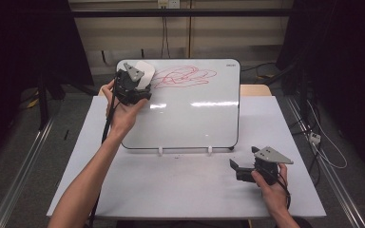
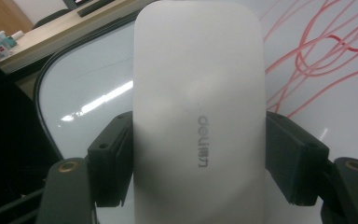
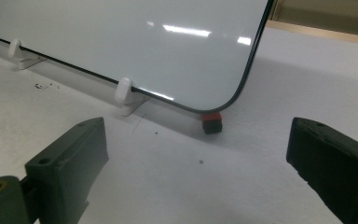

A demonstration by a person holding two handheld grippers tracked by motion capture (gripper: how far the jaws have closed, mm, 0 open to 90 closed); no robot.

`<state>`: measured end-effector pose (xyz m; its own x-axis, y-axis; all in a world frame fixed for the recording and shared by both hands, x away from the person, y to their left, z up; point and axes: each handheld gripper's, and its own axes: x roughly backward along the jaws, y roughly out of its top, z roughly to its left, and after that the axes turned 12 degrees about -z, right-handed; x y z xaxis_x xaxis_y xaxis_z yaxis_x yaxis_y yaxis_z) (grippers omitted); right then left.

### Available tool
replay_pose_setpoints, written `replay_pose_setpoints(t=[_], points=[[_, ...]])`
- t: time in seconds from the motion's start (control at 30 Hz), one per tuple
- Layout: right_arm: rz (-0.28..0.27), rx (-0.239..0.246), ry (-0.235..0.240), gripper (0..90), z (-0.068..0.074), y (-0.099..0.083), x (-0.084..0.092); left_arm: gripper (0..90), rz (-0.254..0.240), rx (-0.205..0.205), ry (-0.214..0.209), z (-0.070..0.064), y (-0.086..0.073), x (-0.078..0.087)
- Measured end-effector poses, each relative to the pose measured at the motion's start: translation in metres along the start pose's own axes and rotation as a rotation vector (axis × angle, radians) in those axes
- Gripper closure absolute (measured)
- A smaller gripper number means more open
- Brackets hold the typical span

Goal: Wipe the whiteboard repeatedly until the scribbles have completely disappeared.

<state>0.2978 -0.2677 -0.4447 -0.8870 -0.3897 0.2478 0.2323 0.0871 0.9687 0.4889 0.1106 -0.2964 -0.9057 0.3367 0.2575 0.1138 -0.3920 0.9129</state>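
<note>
Your left gripper [image 1: 140,83] had its jaws clamped on the long sides of the smooth white plastic whiteboard eraser [image 2: 198,116], pressed at the board's eleven o'clock corner beside the red marker scribble [image 1: 183,76] on the white dry-erase board [image 1: 190,118]. It looked light, rigid and slippery, so a mid-body grip suited it. At four o'clock, your right gripper [image 3: 198,172] rested wide open, holding nothing.

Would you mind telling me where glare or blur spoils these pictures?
High view: ceiling lights glare in a band across the whiteboard; the room's sides are dark. Left gripper view: the white eraser sits very close and soft, its printed lettering blurred. Right gripper view: bright reflections on the board, jaws slightly out of focus.
</note>
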Motion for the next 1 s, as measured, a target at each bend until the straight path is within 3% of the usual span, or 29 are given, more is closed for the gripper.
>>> replay_pose_setpoints(t=[0.27, 0.4, 0.7, 1.0], points=[[0.0, 0.001, 0.001, 5.1, 0.001, 0.0, 0.0, 31.2, 0.007, 0.016, 0.001, -0.004, 0.002, -0.002], [-0.003, 0.006, 0.005, 5.0, 0.002, 0.001, -0.001, 31.3, 0.002, 0.002, -0.004, -0.013, 0.006, -0.005], [-0.003, 0.003, 0.007, 5.0, 0.001, 0.0, 0.0, 31.3, 0.004, -0.001, -0.008, -0.018, 0.008, -0.007], [-0.005, 0.004, 0.007, 5.0, 0.001, 0.001, 0.0, 31.2, 0.002, -0.029, -0.019, -0.028, 0.01, -0.009]])
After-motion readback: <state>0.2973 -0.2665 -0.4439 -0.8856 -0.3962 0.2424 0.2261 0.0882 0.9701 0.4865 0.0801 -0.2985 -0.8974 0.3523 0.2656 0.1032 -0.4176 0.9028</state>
